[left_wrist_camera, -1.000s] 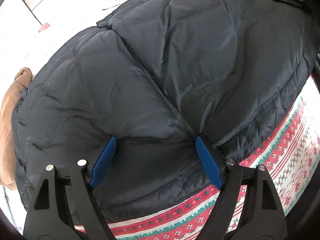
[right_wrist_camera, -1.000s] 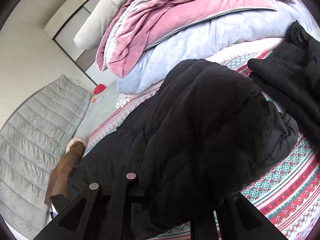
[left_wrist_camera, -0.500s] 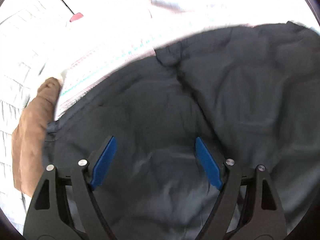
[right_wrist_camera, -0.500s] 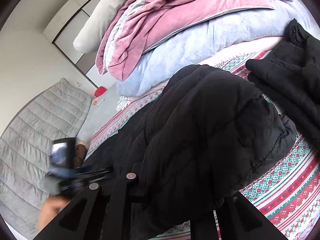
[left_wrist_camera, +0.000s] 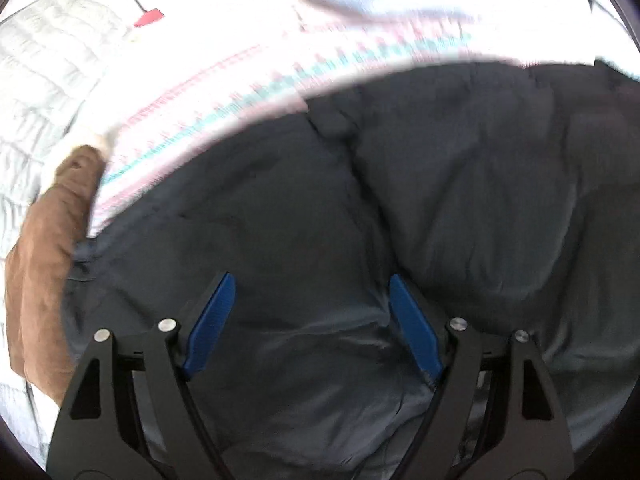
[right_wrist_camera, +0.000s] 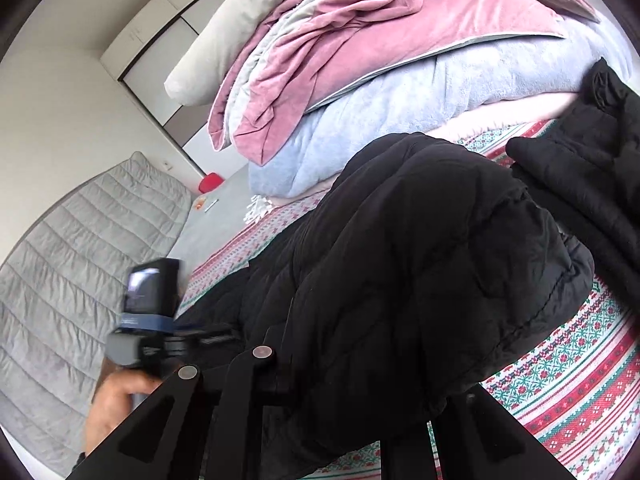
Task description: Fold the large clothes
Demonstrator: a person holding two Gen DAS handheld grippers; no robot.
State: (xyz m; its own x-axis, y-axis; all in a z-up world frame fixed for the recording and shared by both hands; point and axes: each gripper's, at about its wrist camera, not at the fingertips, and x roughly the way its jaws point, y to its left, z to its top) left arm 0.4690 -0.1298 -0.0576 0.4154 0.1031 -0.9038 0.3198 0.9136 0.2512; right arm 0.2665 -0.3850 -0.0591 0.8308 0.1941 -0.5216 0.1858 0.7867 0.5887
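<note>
Puffer jacket (right_wrist_camera: 420,272), black, quilted in wide stitched channels, thickly padded, large. Spread lengthwise across patterned bedspread (right_wrist_camera: 568,384) of red, green and white bands; one rounded end bulging high, folded over on itself near the bedspread's front edge, bunched fabric rising directly before the right wrist camera. Remainder lying lower and flatter, trailing toward the bedspread's far left edge. Surface matte, creased, with a stitched seam running along the lower hem. Seen close from the left wrist view as dark slate-grey shell (left_wrist_camera: 400,208), softly wrinkled, a deep seam dividing two padded panels.
</note>
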